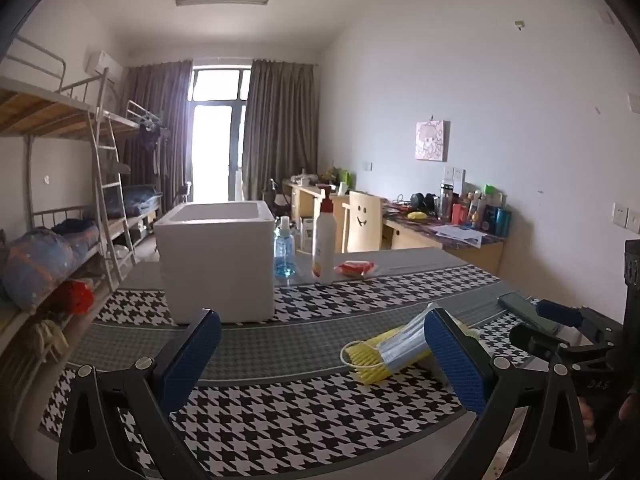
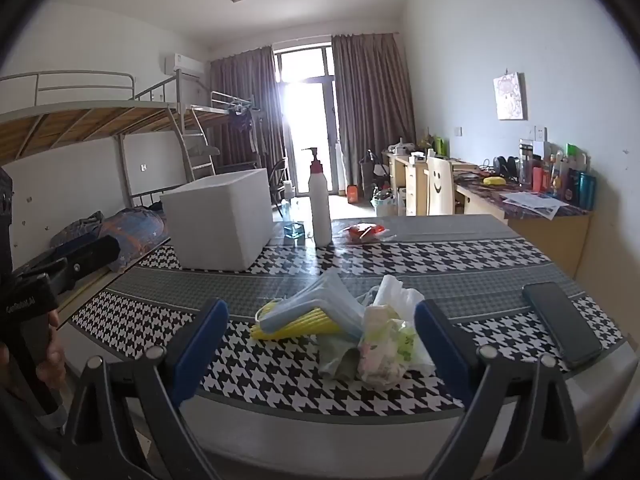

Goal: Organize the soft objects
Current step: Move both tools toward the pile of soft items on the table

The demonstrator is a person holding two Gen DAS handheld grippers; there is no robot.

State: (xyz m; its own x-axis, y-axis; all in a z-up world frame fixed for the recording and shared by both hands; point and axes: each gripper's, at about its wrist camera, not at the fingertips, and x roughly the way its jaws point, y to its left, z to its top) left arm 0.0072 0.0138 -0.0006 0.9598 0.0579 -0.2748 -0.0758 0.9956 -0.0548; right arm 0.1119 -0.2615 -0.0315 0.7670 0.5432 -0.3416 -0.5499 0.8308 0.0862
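Right wrist view is showing the right gripper (image 2: 320, 344) hovering with its fingers (image 2: 200, 344) spread wide and gripping nothing, facing a loose pile at the near side of the bench (image 2: 460, 252): a stack of face masks (image 2: 308, 312), blue over yellow, touching a crumpled heap of plastic bags (image 2: 384, 336). A dark phone (image 2: 560, 324) is lying just right of the pile. The left gripper (image 1: 324, 356) is likewise standing fully open and empty, with the masks showing just inside its right finger. Farther back, a white foam box (image 1: 218, 256) is sitting open-topped, beside a pump bottle (image 1: 324, 240), a blue spray bottle (image 1: 285, 250) and a red packet (image 1: 356, 268).

Judging from this, nothing is being picked yet; the approach step is in hand. The next move is probably calling for one gripper to be lowering over the masks or bags and closing gently, since these limp things are likely to slip or separate, with the foam box looking like the probable destination.
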